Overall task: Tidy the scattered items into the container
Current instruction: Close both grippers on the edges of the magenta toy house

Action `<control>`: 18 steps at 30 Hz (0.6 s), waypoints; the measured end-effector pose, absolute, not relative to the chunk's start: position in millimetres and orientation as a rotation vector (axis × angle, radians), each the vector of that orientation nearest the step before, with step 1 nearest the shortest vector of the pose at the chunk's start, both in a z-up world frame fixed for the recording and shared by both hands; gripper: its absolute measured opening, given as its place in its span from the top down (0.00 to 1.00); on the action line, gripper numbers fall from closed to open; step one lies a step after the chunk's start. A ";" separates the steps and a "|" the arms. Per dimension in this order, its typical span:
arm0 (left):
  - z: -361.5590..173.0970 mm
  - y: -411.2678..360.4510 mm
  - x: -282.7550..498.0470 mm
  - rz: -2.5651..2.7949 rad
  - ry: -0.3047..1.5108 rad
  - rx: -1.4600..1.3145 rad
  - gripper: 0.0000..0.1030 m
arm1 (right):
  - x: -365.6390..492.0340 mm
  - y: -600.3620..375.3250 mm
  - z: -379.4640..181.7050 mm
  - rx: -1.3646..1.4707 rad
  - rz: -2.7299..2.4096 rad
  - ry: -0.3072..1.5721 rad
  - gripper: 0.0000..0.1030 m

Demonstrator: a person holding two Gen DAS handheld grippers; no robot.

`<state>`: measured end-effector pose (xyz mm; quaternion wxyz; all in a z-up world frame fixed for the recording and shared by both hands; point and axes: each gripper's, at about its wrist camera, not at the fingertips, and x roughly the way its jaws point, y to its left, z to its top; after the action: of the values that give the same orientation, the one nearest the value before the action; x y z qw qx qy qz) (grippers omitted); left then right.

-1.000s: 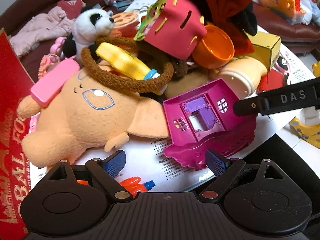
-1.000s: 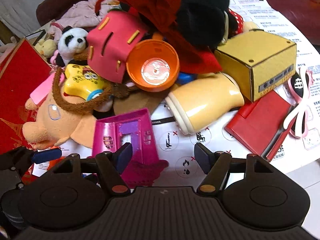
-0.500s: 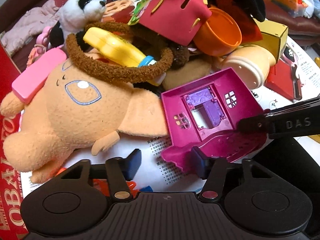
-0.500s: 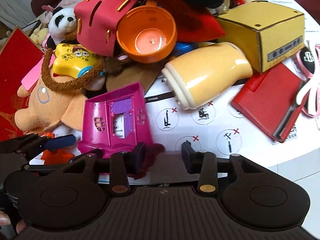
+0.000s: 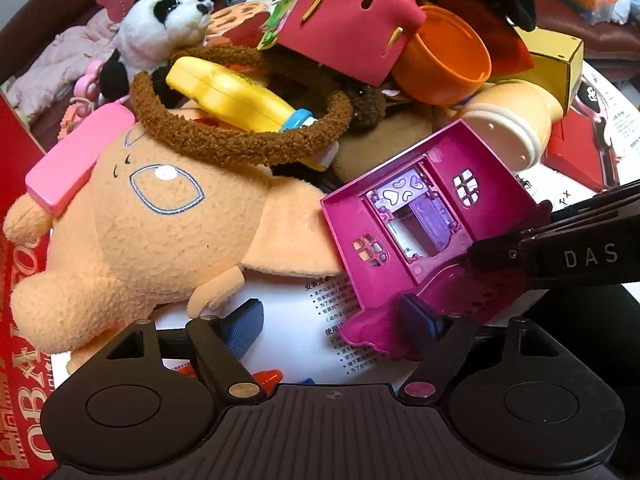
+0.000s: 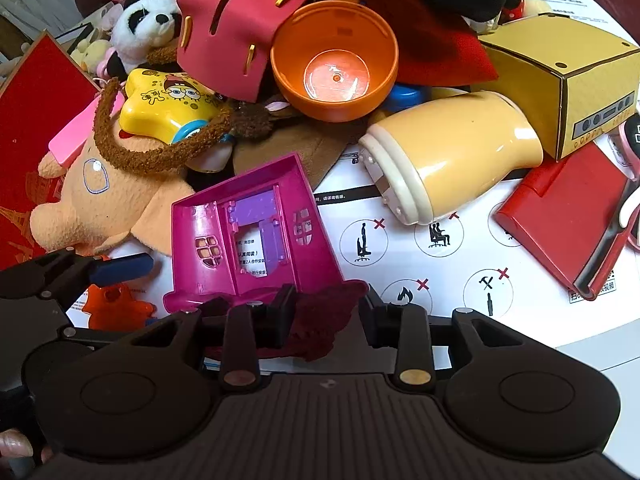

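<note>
A magenta toy house panel (image 5: 424, 216) (image 6: 248, 236) lies on a white instruction sheet in front of a heap of toys. My left gripper (image 5: 332, 320) is open; its right finger touches the panel's scalloped base edge. My right gripper (image 6: 326, 312) is open and straddles the panel's dark red scalloped base (image 6: 320, 320). The right gripper's fingers enter the left wrist view from the right (image 5: 560, 252). An orange plush (image 5: 152, 224) lies left of the panel.
The heap holds a yellow star toy (image 6: 168, 104), an orange bowl (image 6: 336, 60), a red foam box (image 6: 236, 24), a cream bottle (image 6: 452, 152), a yellow cardboard box (image 6: 560, 76), a red case (image 6: 568, 220) and a panda (image 5: 160, 28). A red box wall (image 5: 16, 280) stands at the left.
Both grippers moved forward onto the magenta panel. The right gripper's fingers have narrowed around the panel's base edge, and the left gripper's right finger now reaches its edge.
</note>
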<state>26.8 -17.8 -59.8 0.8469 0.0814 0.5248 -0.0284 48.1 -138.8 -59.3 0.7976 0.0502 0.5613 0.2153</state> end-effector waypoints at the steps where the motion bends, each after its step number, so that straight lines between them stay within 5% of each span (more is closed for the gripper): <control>1: -59.7 -17.3 26.9 -0.061 1.107 0.169 0.20 | 47.8 -138.9 -59.2 0.110 0.461 1.205 0.61; 7: -58.0 -7.7 26.6 -0.083 1.107 0.110 0.34 | 49.5 -138.3 -59.2 0.109 0.463 1.203 0.62; 18: -60.5 -3.6 28.9 -0.072 1.131 0.124 0.14 | 48.5 -140.7 -60.0 0.106 0.473 1.192 0.63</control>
<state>28.9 -3.6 -60.5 0.8419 0.0585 0.5354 -0.0339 48.5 -140.7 -60.0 0.8002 0.0494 0.5556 0.2205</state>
